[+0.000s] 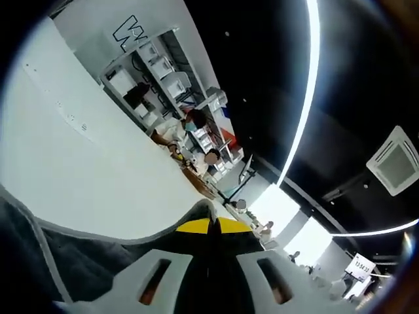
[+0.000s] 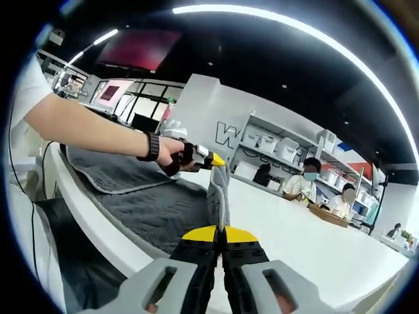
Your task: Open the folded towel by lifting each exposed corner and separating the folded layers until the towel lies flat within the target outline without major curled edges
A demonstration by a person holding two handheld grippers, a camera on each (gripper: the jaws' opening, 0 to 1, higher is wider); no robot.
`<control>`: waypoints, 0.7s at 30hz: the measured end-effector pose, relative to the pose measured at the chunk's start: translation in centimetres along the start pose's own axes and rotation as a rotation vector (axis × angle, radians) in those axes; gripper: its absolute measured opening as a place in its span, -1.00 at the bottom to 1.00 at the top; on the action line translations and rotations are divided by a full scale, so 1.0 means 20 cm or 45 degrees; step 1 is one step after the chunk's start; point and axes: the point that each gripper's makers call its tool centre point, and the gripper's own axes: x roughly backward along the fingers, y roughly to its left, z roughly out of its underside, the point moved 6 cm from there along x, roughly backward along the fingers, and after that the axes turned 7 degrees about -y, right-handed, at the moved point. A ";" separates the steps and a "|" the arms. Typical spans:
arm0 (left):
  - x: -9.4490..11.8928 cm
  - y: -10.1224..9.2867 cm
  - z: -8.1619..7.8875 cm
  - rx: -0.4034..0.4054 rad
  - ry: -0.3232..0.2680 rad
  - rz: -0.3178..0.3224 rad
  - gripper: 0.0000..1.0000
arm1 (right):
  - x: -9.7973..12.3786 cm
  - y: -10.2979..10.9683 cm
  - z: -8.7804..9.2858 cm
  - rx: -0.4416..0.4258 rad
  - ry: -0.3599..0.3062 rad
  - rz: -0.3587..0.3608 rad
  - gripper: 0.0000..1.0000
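The grey towel lies partly spread on the white table, with a light border along its edges. One strip of it stands up, stretched between the two grippers. My right gripper is shut on the lower end of that strip. A hand holds my left gripper, which is shut on the upper end. In the left gripper view, the left gripper shows its yellow tips pressed together, with towel rising to them over the table.
The rounded table edge runs along the near side, with a dark cloth hanging below it. Two people sit at the table's far end. Shelves with white boxes stand behind them.
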 end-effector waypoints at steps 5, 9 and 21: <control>-0.02 -0.01 0.00 0.005 -0.013 0.000 -0.99 | 0.00 0.01 0.02 0.017 0.019 -0.001 -1.00; -0.05 -0.02 0.02 0.009 -0.020 0.005 -0.99 | 0.00 0.00 0.04 0.016 0.032 0.002 -1.00; -0.07 -0.01 0.08 0.020 -0.015 -0.002 -0.98 | 0.01 0.00 0.10 0.036 0.092 0.006 -1.00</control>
